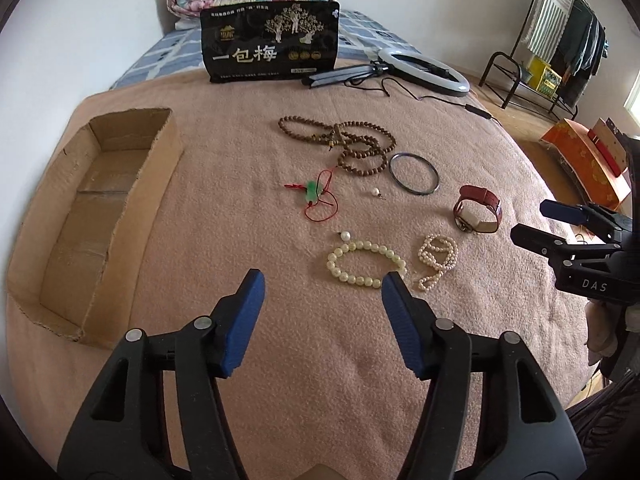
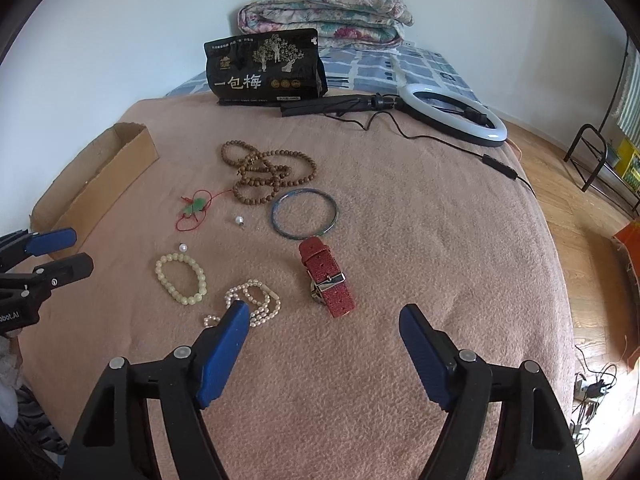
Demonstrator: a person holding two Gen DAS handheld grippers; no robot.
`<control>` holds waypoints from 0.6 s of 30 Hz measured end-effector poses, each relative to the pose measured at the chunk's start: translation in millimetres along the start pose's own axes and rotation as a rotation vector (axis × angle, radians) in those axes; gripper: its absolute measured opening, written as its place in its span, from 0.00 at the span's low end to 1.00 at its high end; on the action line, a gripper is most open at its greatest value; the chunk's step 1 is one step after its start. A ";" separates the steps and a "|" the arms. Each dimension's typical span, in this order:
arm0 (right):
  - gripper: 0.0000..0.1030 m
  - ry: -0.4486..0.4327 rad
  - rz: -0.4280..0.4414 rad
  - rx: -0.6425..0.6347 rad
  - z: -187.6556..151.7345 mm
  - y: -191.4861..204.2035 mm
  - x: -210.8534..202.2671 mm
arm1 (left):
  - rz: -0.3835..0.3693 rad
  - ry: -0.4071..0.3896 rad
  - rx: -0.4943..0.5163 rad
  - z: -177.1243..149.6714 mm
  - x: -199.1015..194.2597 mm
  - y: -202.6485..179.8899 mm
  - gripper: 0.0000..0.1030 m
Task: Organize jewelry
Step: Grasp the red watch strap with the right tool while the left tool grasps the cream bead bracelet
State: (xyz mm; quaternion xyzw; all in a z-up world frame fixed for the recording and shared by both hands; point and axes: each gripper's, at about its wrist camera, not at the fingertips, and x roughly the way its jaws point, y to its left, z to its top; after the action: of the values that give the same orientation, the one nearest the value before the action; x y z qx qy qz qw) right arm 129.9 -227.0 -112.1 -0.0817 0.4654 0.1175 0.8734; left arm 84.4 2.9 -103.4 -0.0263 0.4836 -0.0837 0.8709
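Observation:
Jewelry lies on a pink blanket: a brown wooden bead necklace (image 1: 340, 142) (image 2: 268, 172), a dark bangle (image 1: 414, 172) (image 2: 305, 213), a green pendant on red cord (image 1: 314, 194) (image 2: 196, 208), two loose pearls (image 1: 375, 192) (image 1: 345, 236), a cream bead bracelet (image 1: 366, 262) (image 2: 182, 278), a small pearl strand (image 1: 438, 258) (image 2: 254, 302) and a red-strap watch (image 1: 478, 208) (image 2: 328, 278). An empty cardboard box (image 1: 100, 208) (image 2: 100, 176) sits at the left. My left gripper (image 1: 322, 284) is open, just before the cream bracelet. My right gripper (image 2: 324, 316) is open, near the watch and the pearl strand.
A black snack bag (image 1: 272, 44) (image 2: 266, 68) stands at the back. A ring light (image 1: 424, 70) (image 2: 452, 114) with its cable lies at the back right. A folded quilt (image 2: 324, 12) lies behind. The bed edge and wooden floor (image 2: 580, 208) are to the right.

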 end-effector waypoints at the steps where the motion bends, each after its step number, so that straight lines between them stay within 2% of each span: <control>1: 0.77 0.009 0.005 -0.004 0.3 -1.2 3.6 | -0.010 0.018 -0.006 1.0 5.2 -0.1 0.56; 4: 0.74 0.039 0.032 -0.003 2.5 -4.8 15.6 | -0.031 0.066 -0.015 3.3 22.3 -0.9 0.54; 6: 0.71 0.054 0.055 -0.006 3.7 -4.8 21.9 | -0.036 0.091 -0.014 5.1 33.3 -2.1 0.50; 9: 0.69 0.063 0.071 -0.025 6.2 -1.5 27.7 | -0.037 0.108 -0.003 6.7 44.7 -5.3 0.46; 13: 0.67 0.071 0.044 -0.048 8.3 1.4 35.2 | -0.042 0.131 0.001 9.6 59.0 -5.4 0.45; 16: 0.65 0.077 0.013 -0.049 10.2 -2.5 40.5 | -0.059 0.162 -0.028 12.7 71.0 -1.1 0.37; 18: 0.63 0.080 0.007 -0.049 12.3 -4.8 44.6 | -0.062 0.173 -0.033 14.6 77.5 0.0 0.37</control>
State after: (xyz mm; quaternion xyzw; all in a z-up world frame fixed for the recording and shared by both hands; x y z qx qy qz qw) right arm 165.1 -222.7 -142.2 -0.1062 0.4973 0.1286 0.8514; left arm 136.9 -10.9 -160.5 -0.0481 0.5572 -0.1046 0.8224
